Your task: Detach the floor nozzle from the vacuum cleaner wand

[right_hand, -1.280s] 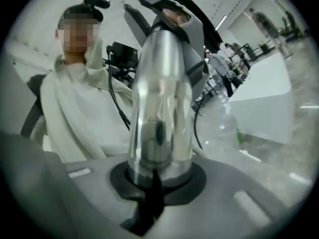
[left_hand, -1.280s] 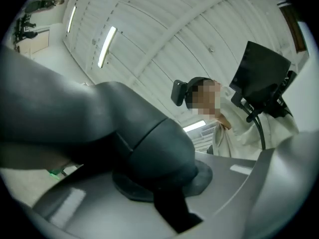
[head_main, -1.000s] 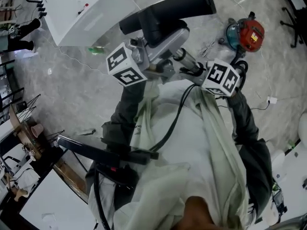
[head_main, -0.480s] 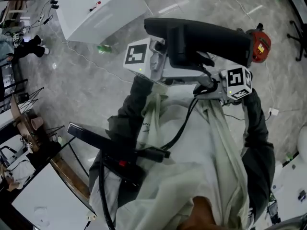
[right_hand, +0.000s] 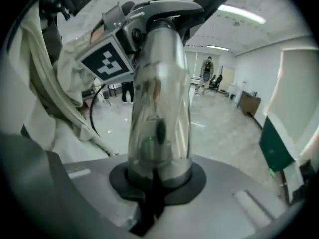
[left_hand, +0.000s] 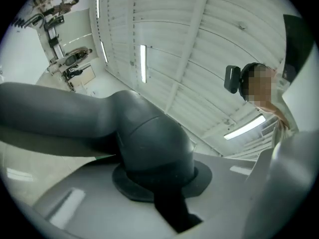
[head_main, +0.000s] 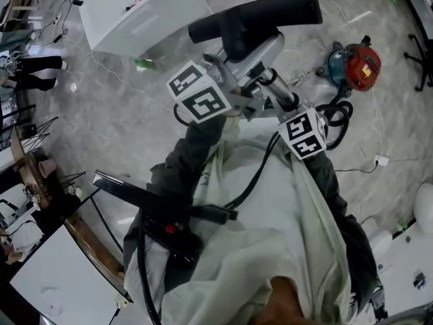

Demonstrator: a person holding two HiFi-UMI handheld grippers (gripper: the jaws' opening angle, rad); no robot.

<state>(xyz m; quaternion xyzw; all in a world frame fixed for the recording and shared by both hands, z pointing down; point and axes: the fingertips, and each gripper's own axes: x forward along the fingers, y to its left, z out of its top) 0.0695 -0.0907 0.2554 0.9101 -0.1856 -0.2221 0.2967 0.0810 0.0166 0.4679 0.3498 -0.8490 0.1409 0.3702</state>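
1. Left gripper point(left_hand: 162, 200): the jaws are clamped on the dark grey neck of the floor nozzle point(head_main: 257, 15). In the left gripper view the neck fills the gap between them and bends away to the left.
2. Right gripper point(right_hand: 152, 193): the jaws pinch the silver wand point(right_hand: 159, 108). The tube stands upright out of the gap.
3. Position of the work: I see the nozzle and the wand held in the air in front of the person, above the marble floor point(head_main: 101, 134). In the head view the black nozzle head lies across the top of the assembly, and the wand slants down and to the right from it. The two marker cubes sit close together, left cube point(head_main: 199, 99) above right cube point(head_main: 303, 134).
4. Joint: the left gripper covers the point where the wand meets the nozzle neck. I cannot tell whether it is seated or parted.
5. Surroundings: a red-and-teal machine point(head_main: 355, 58) rests on the floor to the right, and a white cabinet point(head_main: 135, 9) stands at upper left.
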